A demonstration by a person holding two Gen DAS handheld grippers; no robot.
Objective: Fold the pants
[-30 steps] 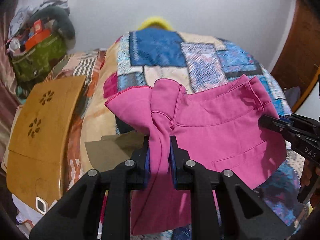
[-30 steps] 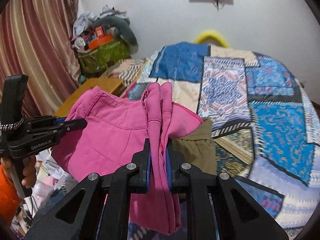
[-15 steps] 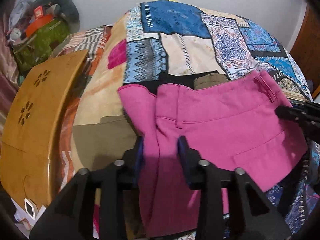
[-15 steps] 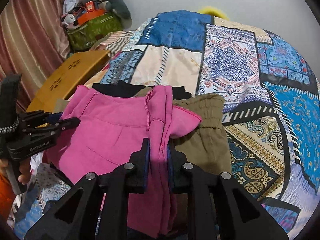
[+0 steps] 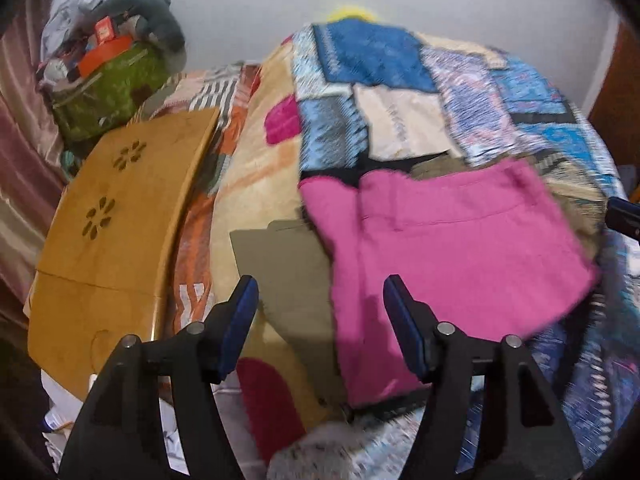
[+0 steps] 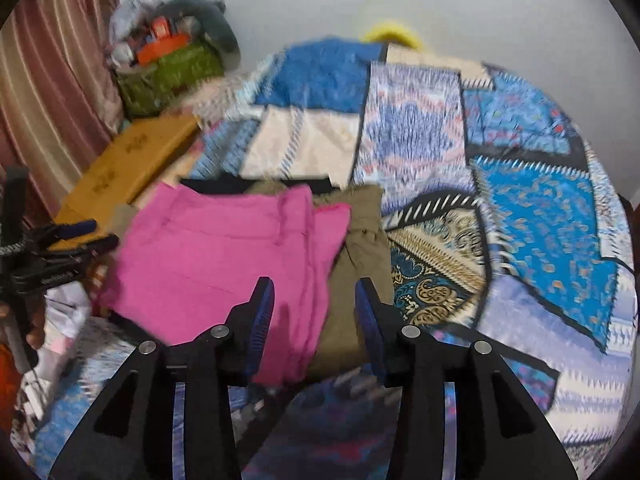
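The pink pants (image 5: pixel 448 248) lie folded on the bed, on top of olive-brown clothes (image 5: pixel 288 264). They also show in the right wrist view (image 6: pixel 224 264), next to an olive garment (image 6: pixel 360 240). My left gripper (image 5: pixel 320 300) is open and empty, just in front of the pants' left edge. My right gripper (image 6: pixel 314 300) is open and empty, over the pants' right edge. The left gripper also shows at the left of the right wrist view (image 6: pixel 80 236). The right gripper's tip shows at the right edge of the left wrist view (image 5: pixel 624 218).
A patchwork quilt (image 6: pixel 520 184) covers the bed. A wooden lap table (image 5: pixel 116 216) stands at the bed's left side. A green bag with clutter (image 5: pixel 108 88) sits in the back left corner by a curtain (image 6: pixel 48 92).
Both grippers have let go of the pink pants and opened. The pants now lie flat on the pile. Both grippers have pulled back a little.
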